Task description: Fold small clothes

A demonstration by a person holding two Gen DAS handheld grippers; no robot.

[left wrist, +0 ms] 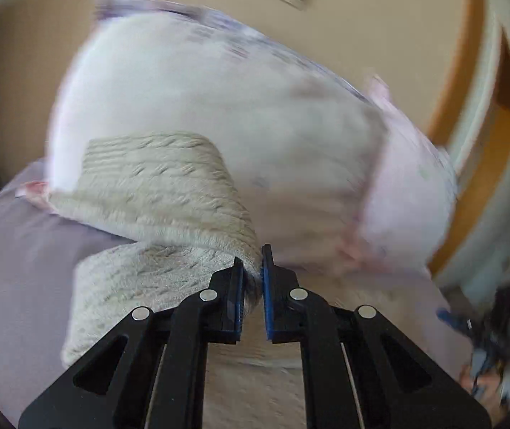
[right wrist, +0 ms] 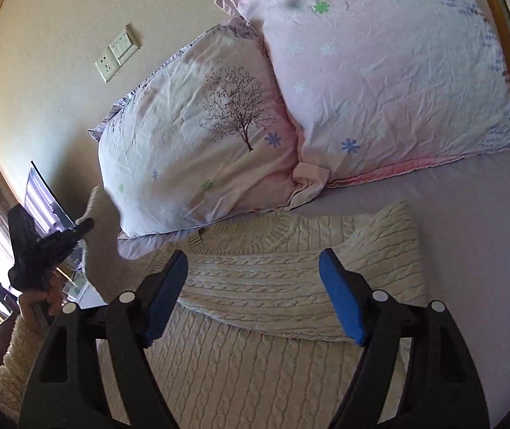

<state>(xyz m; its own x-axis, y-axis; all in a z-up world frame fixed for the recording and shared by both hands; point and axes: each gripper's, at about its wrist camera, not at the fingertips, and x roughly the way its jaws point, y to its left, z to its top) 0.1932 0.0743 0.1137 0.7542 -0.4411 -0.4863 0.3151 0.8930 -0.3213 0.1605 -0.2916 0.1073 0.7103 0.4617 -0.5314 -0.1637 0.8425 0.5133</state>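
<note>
Two grippers in play. Left hand-held gripper (left wrist: 253, 275) is clenched on a fold of the cream cable-knit sweater (right wrist: 255, 286), lifted clear of the bed (right wrist: 469, 214). Right hand-held gripper (right wrist: 255, 296) is spread wide, gripping nothing, hovering over the sweater's folded-in sleeve. Sweater lies on the lilac sheet just below two floral pillows (right wrist: 219, 136) at the head edge, collar touching the nearer one.
</note>
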